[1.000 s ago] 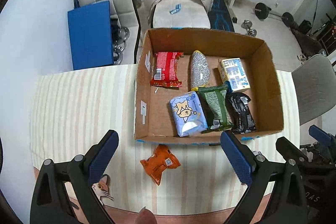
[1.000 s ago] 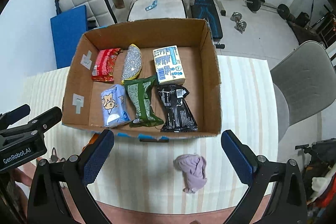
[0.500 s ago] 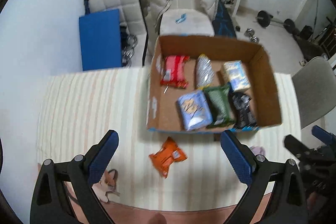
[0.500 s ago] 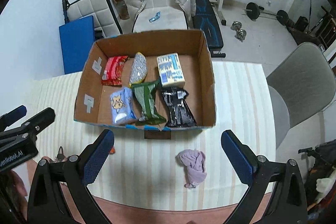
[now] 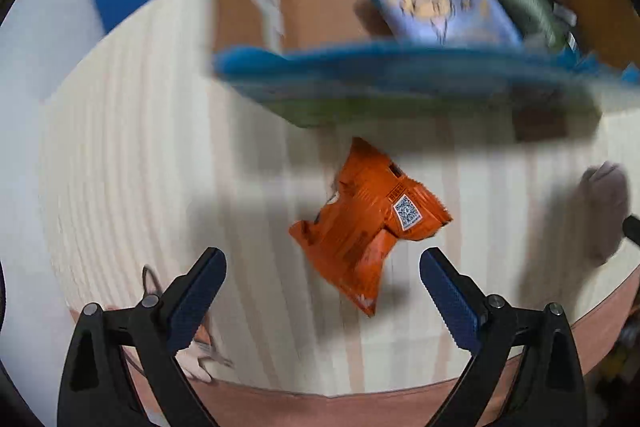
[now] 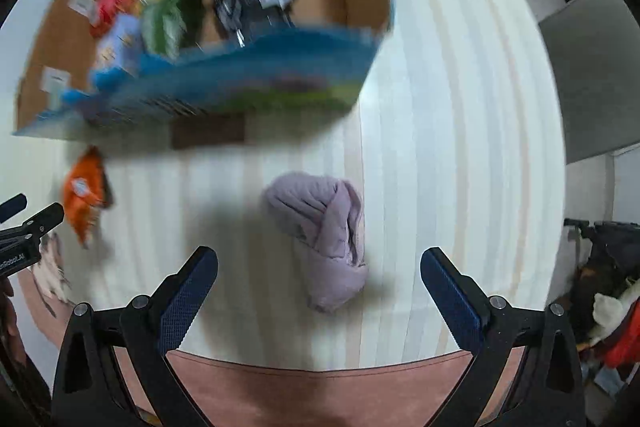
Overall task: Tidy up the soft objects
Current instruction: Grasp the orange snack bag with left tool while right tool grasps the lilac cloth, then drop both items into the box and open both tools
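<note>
An orange snack packet point(image 5: 370, 227) lies on the striped tablecloth just beyond my open, empty left gripper point(image 5: 322, 277); it also shows at the left of the right wrist view point(image 6: 82, 193). A crumpled lilac cloth point(image 6: 322, 239) lies just in front of my open, empty right gripper point(image 6: 318, 275); it shows at the right edge of the left wrist view point(image 5: 604, 203). The cardboard box point(image 5: 400, 75) with a blue front holds several packets and stands behind both items point(image 6: 224, 75).
A small cat-shaped toy point(image 5: 198, 359) lies by my left fingers near the table's front edge. A grey chair point(image 6: 592, 75) stands right of the table. The left gripper's body point(image 6: 24, 231) shows at the left edge of the right wrist view.
Both grippers have dropped fast toward the table. The orange packet and the lilac cloth now sit much closer, between the open jaws. The views are motion-blurred.
</note>
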Demonstrator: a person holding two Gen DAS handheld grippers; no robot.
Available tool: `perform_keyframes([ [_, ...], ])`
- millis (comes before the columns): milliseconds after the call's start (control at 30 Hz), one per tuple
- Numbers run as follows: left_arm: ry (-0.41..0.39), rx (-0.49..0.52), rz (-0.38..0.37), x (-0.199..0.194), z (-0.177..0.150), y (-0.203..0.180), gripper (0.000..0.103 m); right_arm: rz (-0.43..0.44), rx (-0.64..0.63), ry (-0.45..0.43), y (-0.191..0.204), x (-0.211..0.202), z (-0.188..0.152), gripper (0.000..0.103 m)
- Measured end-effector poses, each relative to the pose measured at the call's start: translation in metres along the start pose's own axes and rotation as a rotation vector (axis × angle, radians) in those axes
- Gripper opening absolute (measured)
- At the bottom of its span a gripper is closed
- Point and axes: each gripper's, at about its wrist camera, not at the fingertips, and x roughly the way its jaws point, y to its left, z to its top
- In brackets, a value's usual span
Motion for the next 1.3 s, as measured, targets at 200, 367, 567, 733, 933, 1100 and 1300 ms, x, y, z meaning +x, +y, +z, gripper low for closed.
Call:
perform_keyframes([
  [200, 0.021, 0.044, -0.045, 0.021, 0.007, -0.017, 0.096, 0.0, 0.004, 0.06, -0.001, 0.039, 0.004, 0.101],
  [367, 0.043, 0.038, -0.065, 0.026, 0.005, -0.029, 0.049, -0.004, 0.002, 0.084, -0.001, 0.058, 0.004, 0.07],
  [567, 0.033, -0.087, -0.137, 0.016, -0.018, -0.027, 0.038, -0.013, -0.004, 0.075, -0.001, 0.061, -0.012, 0.04],
  [733, 0.015, -0.188, -0.224, -0.01, -0.047, -0.028, 0.038, 0.056, -0.014, 0.066, 0.001, 0.046, -0.039, 0.038],
  [933, -0.078, -0.205, -0.304, -0.071, -0.071, -0.04, 0.038, 0.173, -0.032, 0.003, 0.005, -0.005, -0.067, 0.038],
  [1100, -0.181, -0.2, -0.328, -0.131, -0.056, -0.035, 0.038, 0.219, -0.066, -0.096, 0.007, -0.063, -0.065, 0.038],
  [1300, -0.272, -0.183, -0.298, -0.18, -0.009, -0.028, 0.038, 0.228, -0.091, -0.199, 0.03, -0.129, -0.017, 0.038],
])
